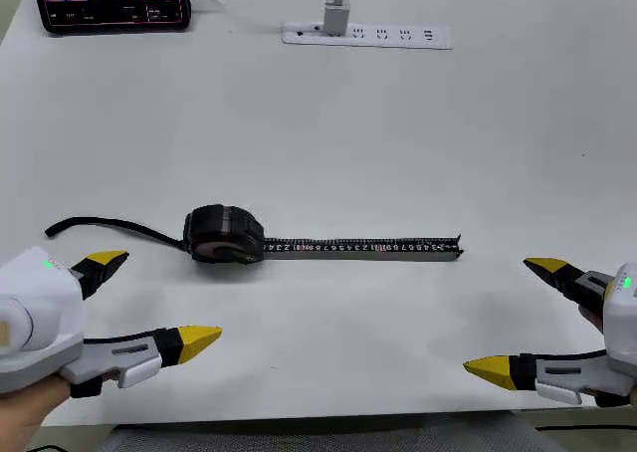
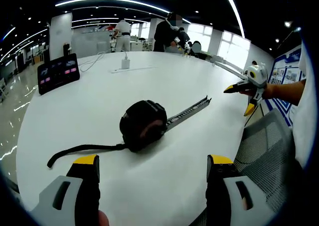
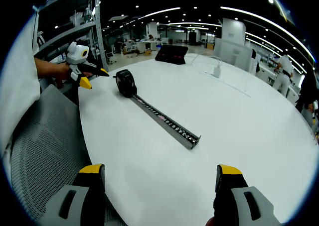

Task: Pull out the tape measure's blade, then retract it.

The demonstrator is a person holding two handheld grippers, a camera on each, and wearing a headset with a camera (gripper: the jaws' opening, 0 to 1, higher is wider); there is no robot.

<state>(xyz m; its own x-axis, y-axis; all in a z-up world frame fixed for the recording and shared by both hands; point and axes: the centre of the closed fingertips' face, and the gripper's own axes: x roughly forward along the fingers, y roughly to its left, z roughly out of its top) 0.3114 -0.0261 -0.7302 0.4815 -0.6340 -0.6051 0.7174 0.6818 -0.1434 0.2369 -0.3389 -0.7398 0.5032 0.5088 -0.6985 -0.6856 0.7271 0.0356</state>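
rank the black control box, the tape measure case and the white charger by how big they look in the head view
1. black control box, largest, even cut off by the frame edge and farther away
2. tape measure case
3. white charger, clearly smallest, though it sits farther off

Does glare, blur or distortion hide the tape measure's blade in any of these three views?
Head view: even light, faint shadows, blade markings sharp. Left gripper view: fisheye bows the table; the blade is foreshortened, markings too small to read. Right gripper view: same bowing, blade in focus, no glare on it.
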